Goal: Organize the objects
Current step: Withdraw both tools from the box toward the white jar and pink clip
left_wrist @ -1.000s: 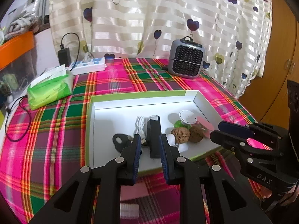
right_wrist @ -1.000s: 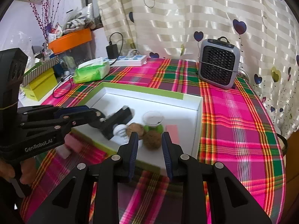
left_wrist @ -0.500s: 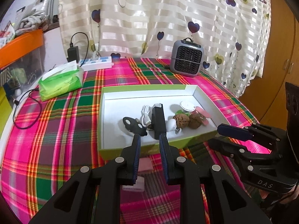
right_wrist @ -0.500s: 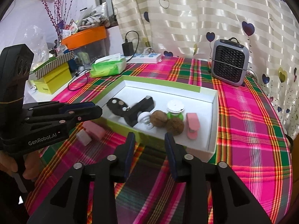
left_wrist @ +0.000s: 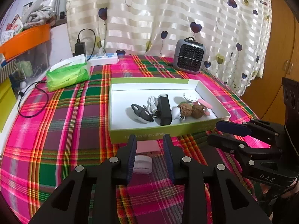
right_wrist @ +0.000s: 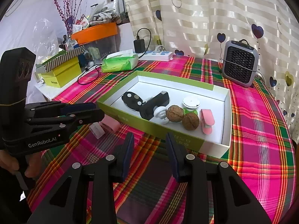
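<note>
A green box with a white inside [left_wrist: 168, 136] [right_wrist: 149, 128] holds a black key fob [left_wrist: 141, 113], a black block-shaped device [left_wrist: 164, 110], a white cable [left_wrist: 151, 102], a white knob [right_wrist: 160, 113], two walnuts [right_wrist: 174, 113], a pink clip [right_wrist: 206, 120] and a white lid [right_wrist: 191, 101]. In front of the box, on the plaid cloth, lie a pink block [left_wrist: 147, 146] [right_wrist: 110, 124] and a small white piece [left_wrist: 143, 165] [right_wrist: 96, 129]. My left gripper [left_wrist: 149, 143] [right_wrist: 100, 110] hovers over these two; its jaws are opening and touch neither. My right gripper [right_wrist: 149, 140] [left_wrist: 214, 133] is open and empty before the box's front wall.
A grey heater [left_wrist: 188, 58], a green tissue pack [left_wrist: 68, 74], a white power strip [left_wrist: 103, 58] with a charger, and a black cable [left_wrist: 32, 100] sit on the table. A yellow box [right_wrist: 59, 74] and orange bin [right_wrist: 95, 31] stand at the left. A person's hand [right_wrist: 11, 166] grips the left handle.
Both grippers have drawn back from the box toward the table's near side. The left jaws have spread from nearly shut, and the right jaws have widened. The black device stays in the box.
</note>
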